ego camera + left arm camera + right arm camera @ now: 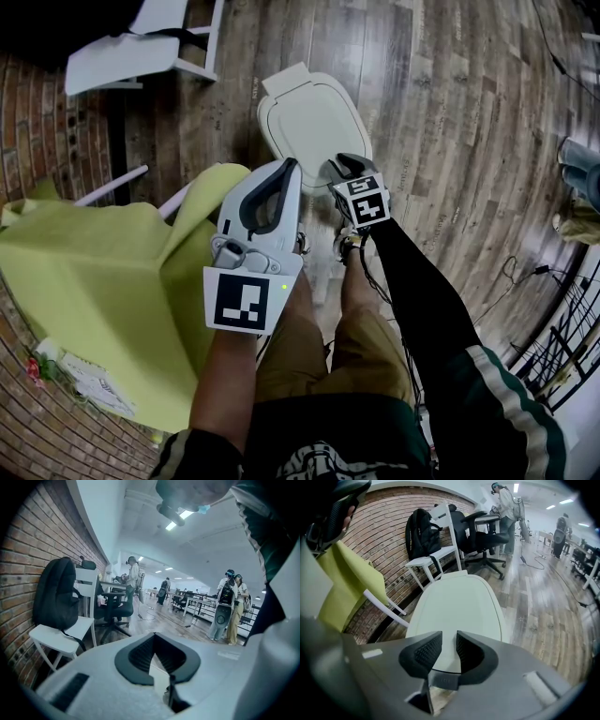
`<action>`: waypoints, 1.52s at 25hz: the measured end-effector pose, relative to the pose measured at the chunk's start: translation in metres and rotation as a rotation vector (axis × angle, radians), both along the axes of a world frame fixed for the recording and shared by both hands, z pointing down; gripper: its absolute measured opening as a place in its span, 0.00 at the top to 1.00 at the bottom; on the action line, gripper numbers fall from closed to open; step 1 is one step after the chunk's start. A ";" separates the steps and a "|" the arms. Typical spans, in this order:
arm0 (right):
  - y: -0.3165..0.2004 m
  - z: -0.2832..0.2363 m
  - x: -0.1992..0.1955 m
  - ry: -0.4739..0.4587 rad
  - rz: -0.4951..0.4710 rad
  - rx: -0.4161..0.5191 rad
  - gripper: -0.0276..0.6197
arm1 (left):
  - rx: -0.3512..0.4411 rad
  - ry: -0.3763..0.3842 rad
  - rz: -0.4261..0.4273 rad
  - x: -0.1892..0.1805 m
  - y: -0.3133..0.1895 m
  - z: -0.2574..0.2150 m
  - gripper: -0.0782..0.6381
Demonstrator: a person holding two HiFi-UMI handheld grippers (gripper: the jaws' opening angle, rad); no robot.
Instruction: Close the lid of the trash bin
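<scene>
Seeing the trash bin lid [309,117] lying flat and looking shut already, down on the wood floor [450,141] just ahead of the feet. Pointing the right tongs [449,639] down at the lid's near edge, keeping them slightly apart, not pinching anything. Holding the left tongs [154,637] just beside them and aiming out into the room, tips pressed together, gripping nothing. Also spotting a yellow-green cloth [94,281] spreading off to the left.
</scene>
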State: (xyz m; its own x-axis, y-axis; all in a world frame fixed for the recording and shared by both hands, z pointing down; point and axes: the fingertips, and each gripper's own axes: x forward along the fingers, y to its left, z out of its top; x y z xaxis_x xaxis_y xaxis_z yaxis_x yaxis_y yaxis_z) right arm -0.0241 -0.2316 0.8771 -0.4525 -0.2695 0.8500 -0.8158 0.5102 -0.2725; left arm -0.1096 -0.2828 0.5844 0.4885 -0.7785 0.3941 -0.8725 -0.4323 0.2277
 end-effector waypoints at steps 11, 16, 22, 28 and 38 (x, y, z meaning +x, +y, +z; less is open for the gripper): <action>-0.005 -0.009 0.003 0.000 0.018 0.008 0.79 | 0.027 -0.002 0.001 0.007 -0.001 -0.012 0.88; -0.016 -0.034 0.006 -0.027 0.029 0.046 0.77 | 0.044 -0.016 0.003 0.015 0.000 -0.028 0.88; -0.016 -0.063 0.016 -0.031 0.005 0.081 0.77 | 0.062 -0.009 0.007 0.031 0.006 -0.046 0.88; -0.011 -0.096 0.029 -0.041 0.021 0.106 0.78 | 0.080 -0.016 0.015 0.042 0.014 -0.068 0.88; -0.012 -0.162 0.035 -0.083 0.024 0.164 0.78 | 0.124 -0.045 0.012 0.054 0.023 -0.115 0.88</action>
